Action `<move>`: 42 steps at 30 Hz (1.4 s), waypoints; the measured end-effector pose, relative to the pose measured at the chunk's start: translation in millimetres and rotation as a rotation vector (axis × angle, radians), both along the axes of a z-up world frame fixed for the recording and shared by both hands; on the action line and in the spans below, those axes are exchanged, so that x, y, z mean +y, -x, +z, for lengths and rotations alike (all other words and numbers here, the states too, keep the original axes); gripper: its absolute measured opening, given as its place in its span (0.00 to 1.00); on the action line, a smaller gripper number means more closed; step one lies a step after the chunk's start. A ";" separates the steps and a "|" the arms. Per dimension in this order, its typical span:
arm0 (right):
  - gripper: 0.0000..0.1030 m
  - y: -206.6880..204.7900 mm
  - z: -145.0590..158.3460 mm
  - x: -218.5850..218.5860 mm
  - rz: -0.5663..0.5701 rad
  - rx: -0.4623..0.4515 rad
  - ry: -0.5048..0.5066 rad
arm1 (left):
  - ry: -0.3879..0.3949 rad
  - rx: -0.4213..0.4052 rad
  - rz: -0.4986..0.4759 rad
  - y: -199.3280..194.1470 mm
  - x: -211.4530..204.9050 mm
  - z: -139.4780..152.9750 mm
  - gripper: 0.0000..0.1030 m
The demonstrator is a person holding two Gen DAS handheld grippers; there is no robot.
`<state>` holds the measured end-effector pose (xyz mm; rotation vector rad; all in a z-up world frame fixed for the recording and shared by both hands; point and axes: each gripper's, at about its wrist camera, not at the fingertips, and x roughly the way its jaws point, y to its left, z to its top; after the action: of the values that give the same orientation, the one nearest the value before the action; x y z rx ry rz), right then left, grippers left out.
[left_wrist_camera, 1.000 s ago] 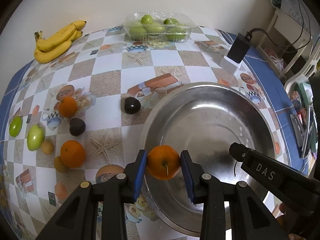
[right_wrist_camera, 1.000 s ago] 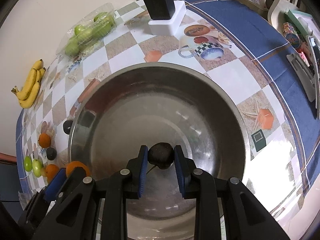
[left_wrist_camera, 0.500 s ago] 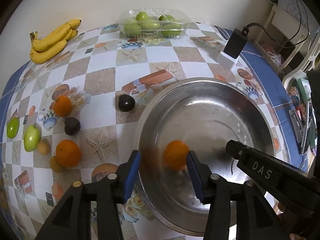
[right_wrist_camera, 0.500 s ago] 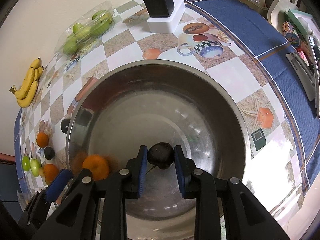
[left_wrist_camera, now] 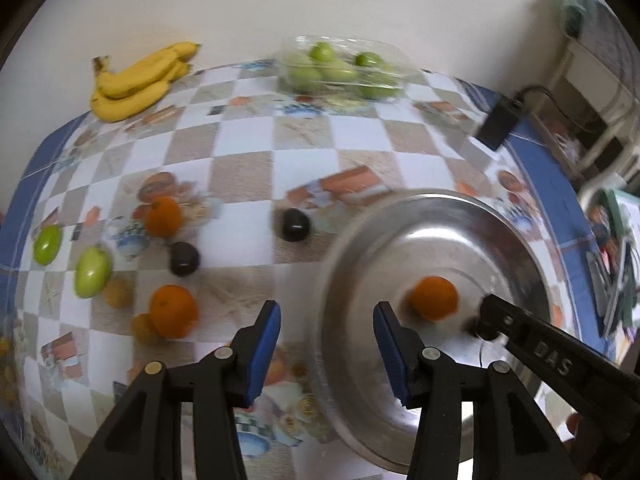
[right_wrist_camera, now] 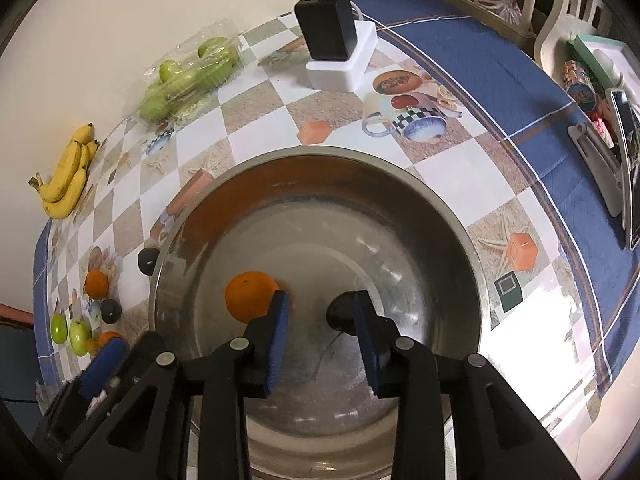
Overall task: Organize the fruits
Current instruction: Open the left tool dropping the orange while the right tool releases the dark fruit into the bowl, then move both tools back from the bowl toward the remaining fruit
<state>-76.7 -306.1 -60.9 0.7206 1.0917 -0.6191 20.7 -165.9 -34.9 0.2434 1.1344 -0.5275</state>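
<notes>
A large steel bowl (left_wrist_camera: 500,232) (right_wrist_camera: 400,184) sits on the checkered tablecloth. An orange (left_wrist_camera: 434,298) (right_wrist_camera: 248,297) lies inside it, with a dark round fruit (right_wrist_camera: 340,314) close by. My left gripper (left_wrist_camera: 326,346) is open and empty over the bowl's left rim. My right gripper (right_wrist_camera: 320,334) is open above the bowl's floor, the dark fruit beside its right finger. On the table to the left lie two oranges (left_wrist_camera: 173,311), two dark fruits (left_wrist_camera: 295,224) and two green fruits (left_wrist_camera: 92,272).
A banana bunch (left_wrist_camera: 136,80) and a clear pack of green fruits (left_wrist_camera: 340,70) lie at the far edge by the wall. A black charger on a white block (right_wrist_camera: 334,40) stands behind the bowl. Chairs and clutter are on the right.
My left gripper opened, dropped the orange into the bowl and swung left. My right gripper opened and released the dark fruit into the bowl.
</notes>
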 end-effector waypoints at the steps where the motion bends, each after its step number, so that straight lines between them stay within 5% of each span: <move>1: 0.33 -0.3 0.8 0.6 0.003 0.000 0.001 | -0.013 -0.006 0.025 -3.1 3.8 0.4 0.52; 9: 0.33 -5.0 7.5 8.5 0.037 -0.009 0.022 | -0.053 -0.010 0.165 -25.5 36.6 -0.7 0.58; 16: 0.33 -20.0 16.6 25.1 0.128 -0.022 0.049 | -0.078 -0.024 0.259 -39.9 60.3 0.9 0.74; 23: 0.60 -28.9 16.8 36.5 0.173 -0.026 0.064 | -0.097 -0.051 0.301 -50.0 78.5 1.3 0.94; 34: 0.96 -36.0 17.3 42.9 0.201 -0.061 0.089 | -0.113 -0.114 0.338 -56.8 94.1 5.9 1.00; 42: 0.98 -39.4 14.1 46.4 0.206 -0.066 0.090 | -0.097 -0.119 0.358 -62.9 104.6 8.0 1.00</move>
<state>-37.3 -259.7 -46.8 0.5390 1.0546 -0.4623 83.6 -61.3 -26.9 0.1488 1.0588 -0.1395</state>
